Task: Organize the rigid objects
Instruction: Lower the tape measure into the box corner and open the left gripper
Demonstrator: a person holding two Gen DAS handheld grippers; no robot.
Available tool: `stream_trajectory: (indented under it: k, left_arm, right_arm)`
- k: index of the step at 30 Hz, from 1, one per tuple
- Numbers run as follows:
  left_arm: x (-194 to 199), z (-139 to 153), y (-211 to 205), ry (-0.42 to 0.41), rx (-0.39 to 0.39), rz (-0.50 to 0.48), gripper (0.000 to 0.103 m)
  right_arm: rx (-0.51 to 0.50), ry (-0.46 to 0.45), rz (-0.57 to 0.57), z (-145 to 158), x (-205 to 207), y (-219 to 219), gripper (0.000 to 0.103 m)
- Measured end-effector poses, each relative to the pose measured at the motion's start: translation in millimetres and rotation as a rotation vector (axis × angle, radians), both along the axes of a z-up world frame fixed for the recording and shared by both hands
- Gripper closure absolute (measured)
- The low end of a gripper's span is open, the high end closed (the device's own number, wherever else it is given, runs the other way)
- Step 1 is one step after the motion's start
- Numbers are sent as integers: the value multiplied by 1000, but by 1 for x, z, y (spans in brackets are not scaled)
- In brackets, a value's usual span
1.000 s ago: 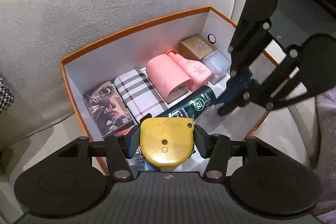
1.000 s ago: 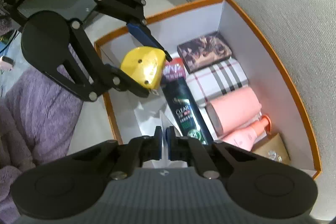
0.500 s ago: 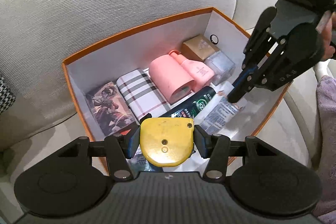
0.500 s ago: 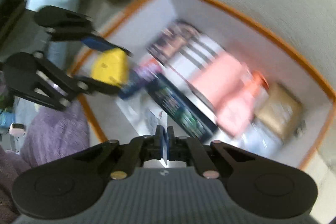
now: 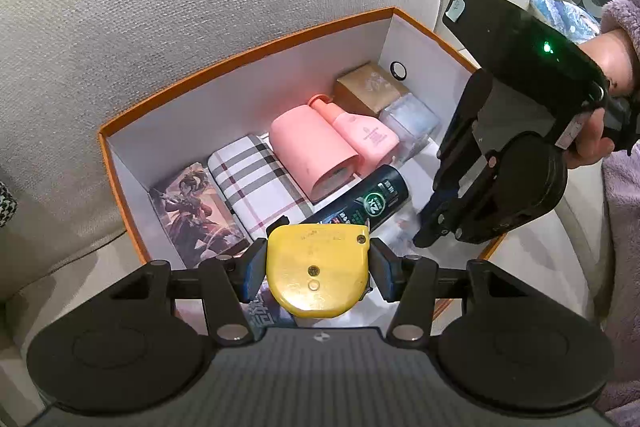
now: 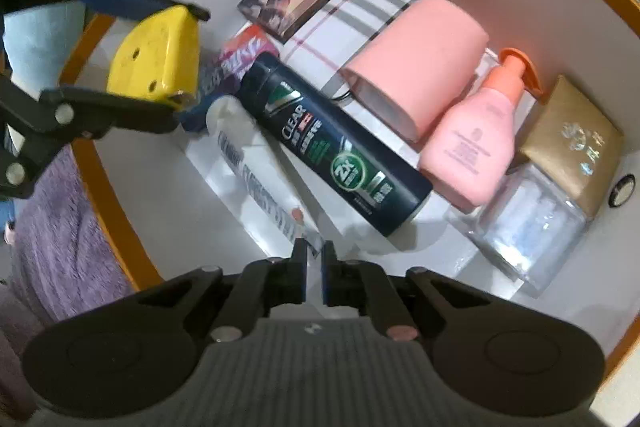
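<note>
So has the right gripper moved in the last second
Yes. In the left wrist view the right gripper has come down inside the orange box, its fingertips now near the box floor beside the dark shampoo bottle.

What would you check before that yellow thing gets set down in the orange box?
1. Left gripper firmly holds the yellow tape measure: ok.
2. Tape measure over the orange box: ok.
3. Free floor beneath it: cannot tell.
4. Right gripper out of the way: not ok; it is low inside the box, jaws opening at the white tube.
5. Dark shampoo bottle lying settled: ok.
</note>
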State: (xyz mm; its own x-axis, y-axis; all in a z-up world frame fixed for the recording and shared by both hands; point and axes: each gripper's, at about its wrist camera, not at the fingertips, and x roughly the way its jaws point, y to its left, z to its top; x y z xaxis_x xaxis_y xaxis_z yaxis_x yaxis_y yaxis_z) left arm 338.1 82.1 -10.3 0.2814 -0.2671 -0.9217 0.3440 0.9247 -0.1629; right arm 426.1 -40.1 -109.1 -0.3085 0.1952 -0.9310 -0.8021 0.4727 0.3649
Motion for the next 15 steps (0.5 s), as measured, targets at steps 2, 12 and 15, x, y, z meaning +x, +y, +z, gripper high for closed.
stream_trajectory:
  k: [2, 12, 15]
  left_arm:
    - [2, -1, -3, 9, -14, -5, 42]
    - [23, -12, -64, 17, -74, -109, 42]
    - [34, -20, -86, 28, -82, -141, 42]
  right_arm:
    - [3, -48, 20, 8, -1, -2, 92]
    - [49, -364, 78, 83, 10, -35, 83]
    - [27, -471, 156, 98, 8, -51, 83]
